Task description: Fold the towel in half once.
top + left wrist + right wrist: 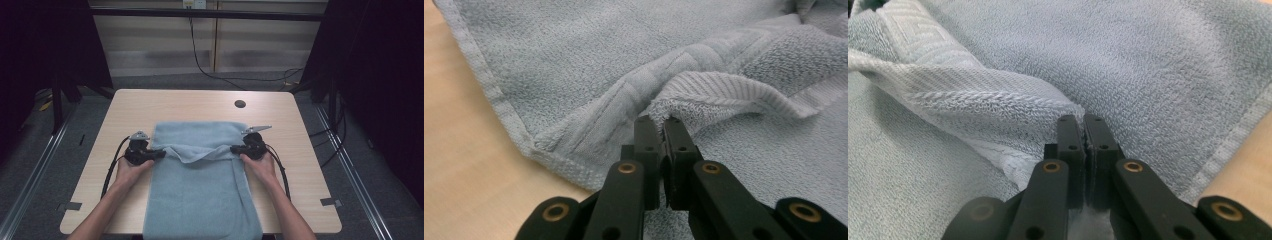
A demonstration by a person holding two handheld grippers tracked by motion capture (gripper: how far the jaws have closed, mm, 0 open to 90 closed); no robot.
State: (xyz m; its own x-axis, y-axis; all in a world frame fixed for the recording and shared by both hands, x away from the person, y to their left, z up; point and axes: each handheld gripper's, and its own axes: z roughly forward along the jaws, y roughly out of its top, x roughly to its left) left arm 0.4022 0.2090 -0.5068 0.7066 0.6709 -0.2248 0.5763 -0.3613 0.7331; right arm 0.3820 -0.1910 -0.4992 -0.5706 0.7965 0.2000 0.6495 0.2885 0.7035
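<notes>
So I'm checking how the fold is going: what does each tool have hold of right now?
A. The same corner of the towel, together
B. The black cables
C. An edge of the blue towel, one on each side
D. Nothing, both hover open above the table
C: the left tool and right tool are each shut on an edge of the blue towel, at opposite sides, its hem pulled across between them over the table.

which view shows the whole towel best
The high view: the blue towel lies down the table, far edge pulled toward the person. The left gripper and right gripper views show close-ups of pinched hem.
</notes>
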